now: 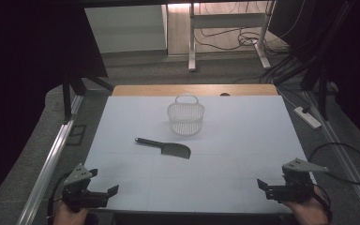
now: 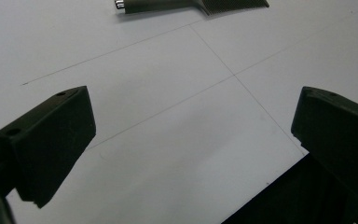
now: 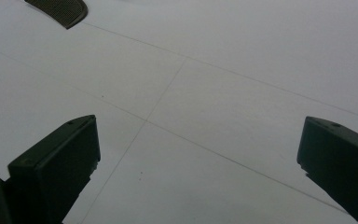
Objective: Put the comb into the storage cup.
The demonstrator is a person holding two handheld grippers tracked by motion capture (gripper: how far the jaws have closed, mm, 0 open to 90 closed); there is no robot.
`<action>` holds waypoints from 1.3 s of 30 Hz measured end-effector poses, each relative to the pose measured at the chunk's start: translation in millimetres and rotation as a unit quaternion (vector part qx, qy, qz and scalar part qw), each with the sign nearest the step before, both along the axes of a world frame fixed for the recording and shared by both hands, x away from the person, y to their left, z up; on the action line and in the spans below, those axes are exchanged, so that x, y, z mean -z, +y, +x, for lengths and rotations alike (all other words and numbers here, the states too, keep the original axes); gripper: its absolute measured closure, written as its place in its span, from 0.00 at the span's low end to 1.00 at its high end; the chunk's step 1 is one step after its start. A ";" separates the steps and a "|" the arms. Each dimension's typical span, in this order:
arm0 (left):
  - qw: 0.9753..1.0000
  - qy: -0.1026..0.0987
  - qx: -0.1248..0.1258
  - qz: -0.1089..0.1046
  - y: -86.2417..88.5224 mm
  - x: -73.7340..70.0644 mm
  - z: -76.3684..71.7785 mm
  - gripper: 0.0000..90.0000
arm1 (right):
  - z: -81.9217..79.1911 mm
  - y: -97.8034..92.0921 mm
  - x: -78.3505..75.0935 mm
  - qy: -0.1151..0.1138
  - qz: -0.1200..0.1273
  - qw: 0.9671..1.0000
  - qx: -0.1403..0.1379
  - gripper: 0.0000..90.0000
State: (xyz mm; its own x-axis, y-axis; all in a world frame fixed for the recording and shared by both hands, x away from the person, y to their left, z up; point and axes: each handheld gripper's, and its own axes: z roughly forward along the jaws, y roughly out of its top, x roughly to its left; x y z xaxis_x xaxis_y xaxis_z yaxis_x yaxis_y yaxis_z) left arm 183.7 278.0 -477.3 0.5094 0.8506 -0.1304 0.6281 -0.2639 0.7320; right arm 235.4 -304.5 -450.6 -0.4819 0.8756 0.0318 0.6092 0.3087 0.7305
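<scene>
The table (image 1: pixel 243 154) is the widest thing here, and on it stand one basket (image 1: pixel 185 118) near the far middle and, just in front of it, one flat dark spatula (image 1: pixel 165 147) lying apart from it. The spatula is thin, so a grab at its blade could likely skid it away or tip the light basket. Two grippers wait at the near edge, left gripper (image 1: pixel 102 194) and right gripper (image 1: pixel 268 188), both with jaws spread wide, holding nothing.
</scene>
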 end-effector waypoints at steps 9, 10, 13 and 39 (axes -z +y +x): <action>1.000 0.001 0.000 -0.007 1.5 -0.2 -0.1 0.00 | -0.6 -0.8 0.1 0.001 0.003 1.000 -0.001 0.00; 1.000 0.000 0.000 -0.008 1.7 -0.1 -0.2 0.00 | -0.5 -1.1 0.1 0.001 0.006 1.000 0.000 0.00; 1.000 0.001 0.000 -0.010 2.3 0.0 -0.2 0.00 | 0.0 -0.4 0.3 0.003 0.003 1.000 0.000 0.00; 1.000 0.019 0.024 -0.003 -7.2 -1.7 10.3 0.00 | -0.1 4.5 0.9 0.002 -0.013 1.000 -0.017 0.00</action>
